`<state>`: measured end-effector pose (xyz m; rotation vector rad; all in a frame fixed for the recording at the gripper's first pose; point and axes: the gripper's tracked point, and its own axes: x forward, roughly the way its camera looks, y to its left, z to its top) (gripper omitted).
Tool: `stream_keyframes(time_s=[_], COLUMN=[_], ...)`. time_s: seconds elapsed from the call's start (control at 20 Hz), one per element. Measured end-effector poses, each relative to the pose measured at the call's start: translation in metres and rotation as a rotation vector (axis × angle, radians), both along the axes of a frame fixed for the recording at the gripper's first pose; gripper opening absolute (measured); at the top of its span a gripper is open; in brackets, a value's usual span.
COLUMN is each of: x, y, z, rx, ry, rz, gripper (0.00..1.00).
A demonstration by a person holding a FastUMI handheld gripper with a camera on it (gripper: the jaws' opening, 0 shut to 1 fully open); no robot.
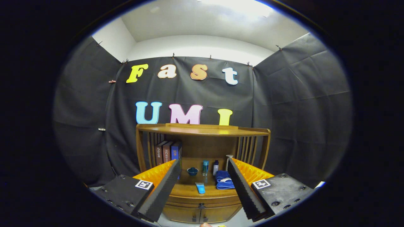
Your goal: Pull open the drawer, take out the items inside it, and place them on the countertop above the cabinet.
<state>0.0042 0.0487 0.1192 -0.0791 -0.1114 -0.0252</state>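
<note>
Drawer [200, 197] front partly hidden, perhaps shut, behind fingers [164, 189]

Book spines [167, 152] bear characters too small to read.

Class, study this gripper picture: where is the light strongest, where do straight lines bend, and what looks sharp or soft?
Gripper view: brightest glare on the ceiling; the cabinet countertop shines softly. Fisheye distortion bows the top shelf and the booth's wall. The open tongs loom large, reasonably sharp; the books, bowl and blue towel beyond them stay readable though small.
</note>
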Motion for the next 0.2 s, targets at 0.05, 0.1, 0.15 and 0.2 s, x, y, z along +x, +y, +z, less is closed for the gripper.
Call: stream_keyframes(time_s=[0.05,0.1,0.15,0.2], x=[-0.0009,-0.0019,-0.003,-0.0051], y=[0.003,0.0054,0.0076,0.01], z=[-0.0012,-0.0032,-0.0055,-0.0068], rx=[0.004,0.005,0.005,0.005], ry=[-0.001,0.0,0.002,0.004], rz=[0.001,0.0,0.0,0.001], gripper=[0.99,0.99,0.99,0.99])
